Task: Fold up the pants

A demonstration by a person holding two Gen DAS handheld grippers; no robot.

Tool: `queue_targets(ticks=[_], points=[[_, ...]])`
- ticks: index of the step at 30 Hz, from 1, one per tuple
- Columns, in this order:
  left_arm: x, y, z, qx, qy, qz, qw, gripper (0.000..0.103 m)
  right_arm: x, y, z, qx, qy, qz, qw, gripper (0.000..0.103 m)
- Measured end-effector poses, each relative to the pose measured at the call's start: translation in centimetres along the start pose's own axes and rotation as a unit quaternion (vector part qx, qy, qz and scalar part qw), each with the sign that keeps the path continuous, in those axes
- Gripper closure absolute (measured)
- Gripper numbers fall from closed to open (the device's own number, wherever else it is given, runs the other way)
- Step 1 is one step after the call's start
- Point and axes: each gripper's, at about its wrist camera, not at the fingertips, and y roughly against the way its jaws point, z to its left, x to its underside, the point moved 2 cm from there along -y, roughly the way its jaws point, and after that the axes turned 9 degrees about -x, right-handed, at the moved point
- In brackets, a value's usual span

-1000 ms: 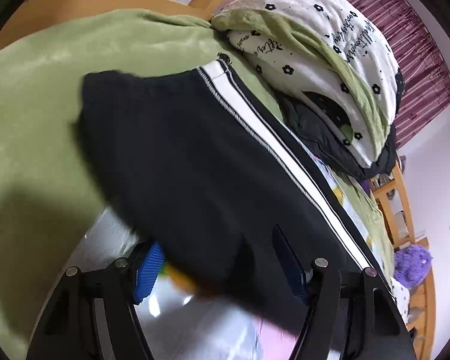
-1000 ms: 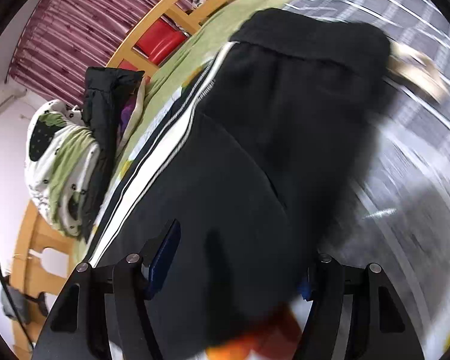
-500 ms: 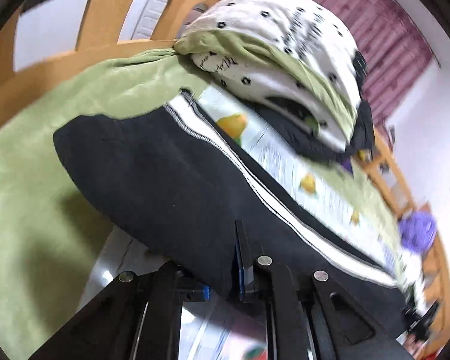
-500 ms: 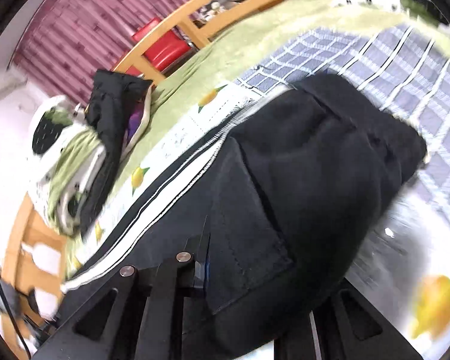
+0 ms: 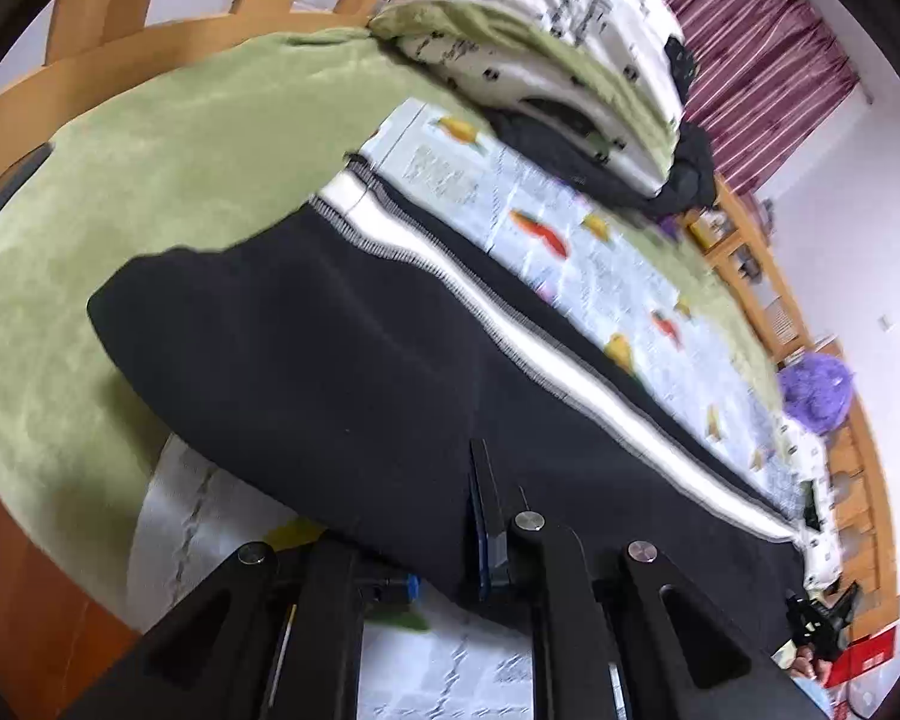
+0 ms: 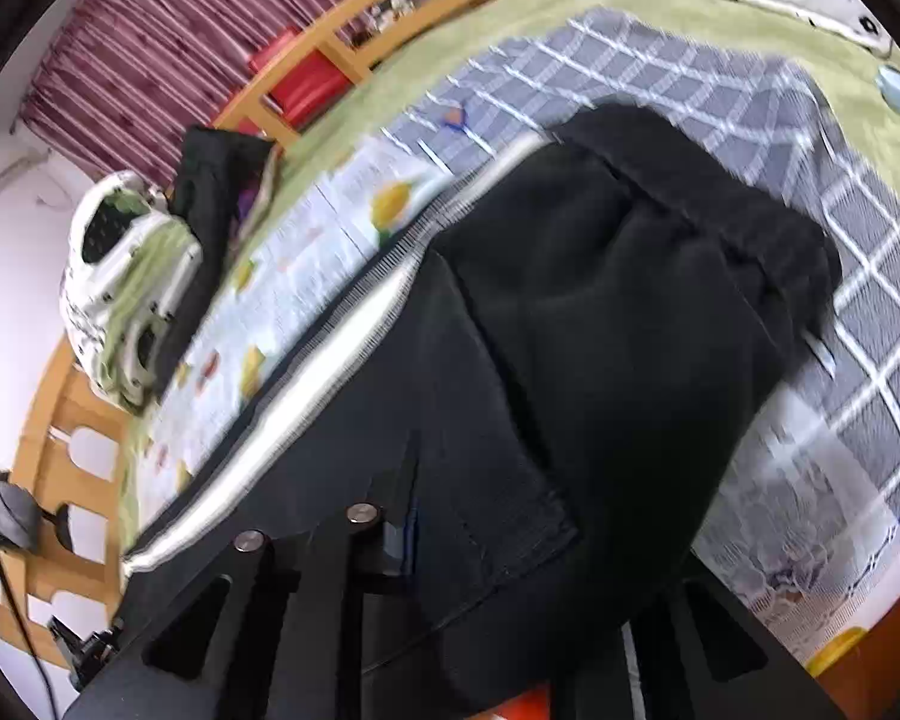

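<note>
Bed (image 5: pixel 150 138), green blanket; fruit-print sheet (image 5: pixel 576 252), black pants (image 5: pixel 342 360), rolled quilt (image 5: pixel 546 42) lying on it.

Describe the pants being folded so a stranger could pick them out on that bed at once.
Start at the wooden-framed bed with the green blanket. The pants lie across its middle, over the fruit-print sheet. Unlike the black garment by the rolled bedding, they carry a white side stripe.

The left gripper (image 5: pixel 444 564) points toward 12 o'clock, jaws pinched on black pants (image 5: pixel 342 372). The right gripper's (image 6: pixel 510 564) jaws (angled downward likewise) are opening, cloth between them.
</note>
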Motion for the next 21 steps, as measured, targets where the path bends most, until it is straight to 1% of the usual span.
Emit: queue_targets(ticks=[2,4,5,6,7,8,9,12,13,14,15,16,17,18,19,20,21], points=[[0.2,0.0,0.1,-0.016,0.001,0.003,0.9999,0.083,0.3,0.8,-0.4,-0.003,-0.001,-0.006,1.000,0.072],[0.5,0.7,0.2,-0.041,0.001,-0.008,0.9991,0.060,0.6,2.3,-0.8,-0.008,0.003,-0.023,1.000,0.065],[0.7,1.3,0.3,-0.049,-0.003,-0.018,0.9986,0.053,0.5,3.3,-1.0,-0.004,0.008,-0.037,0.999,0.056],[1.0,1.8,0.4,-0.053,-0.007,-0.031,0.9981,0.041,0.3,4.0,-1.3,-0.001,0.011,-0.053,0.999,0.053],[1.2,2.3,0.5,-0.058,-0.010,-0.042,0.9974,0.037,0.1,4.7,-1.7,0.004,0.009,-0.073,0.997,0.045],[1.4,2.6,0.7,-0.062,-0.010,-0.048,0.9969,0.037,-0.4,4.9,-2.3,0.006,0.000,-0.084,0.996,0.034],[1.5,2.8,0.9,-0.064,-0.008,-0.051,0.9966,0.037,-1.1,4.4,-3.0,0.005,-0.014,-0.084,0.996,0.026],[1.9,3.0,1.6,-0.068,0.006,-0.052,0.9963,0.037,-2.9,1.7,-5.2,-0.007,-0.068,-0.069,0.995,0.027],[2.0,3.2,1.9,-0.072,0.011,-0.053,0.9960,0.037,-3.4,0.7,-5.8,-0.013,-0.092,-0.066,0.994,0.030],[2.1,3.2,2.0,-0.074,0.015,-0.055,0.9956,0.037,-4.1,0.4,-6.1,-0.002,-0.102,-0.073,0.992,0.057],[2.1,3.3,2.0,-0.075,0.019,-0.058,0.9954,0.037,-4.8,0.6,-5.6,-0.004,-0.087,-0.079,0.993,0.083],[2.1,3.6,2.0,-0.074,0.019,-0.061,0.9952,0.037,-5.6,1.5,-4.8,-0.023,-0.058,-0.091,0.994,0.084],[2.2,3.8,1.8,-0.072,0.017,-0.065,0.9951,0.037,-6.0,2.8,-4.1,-0.042,-0.032,-0.115,0.992,0.084],[2.3,4.0,1.7,-0.069,0.013,-0.072,0.9949,0.037,-6.2,3.7,-3.7,-0.042,-0.011,-0.132,0.990,0.083],[2.4,4.3,1.5,-0.070,0.008,-0.076,0.9946,0.037,-6.5,3.6,-3.7,-0.001,0.009,-0.129,0.992,0.081],[2.4,4.4,1.5,-0.071,0.004,-0.078,0.9944,0.037,-6.7,3.0,-4.0,0.032,0.015,-0.113,0.993,0.073],[2.4,4.5,1.4,-0.071,0.002,-0.079,0.9944,0.037,-6.7,1.9,-4.9,0.072,0.013,-0.081,0.994,0.060]])
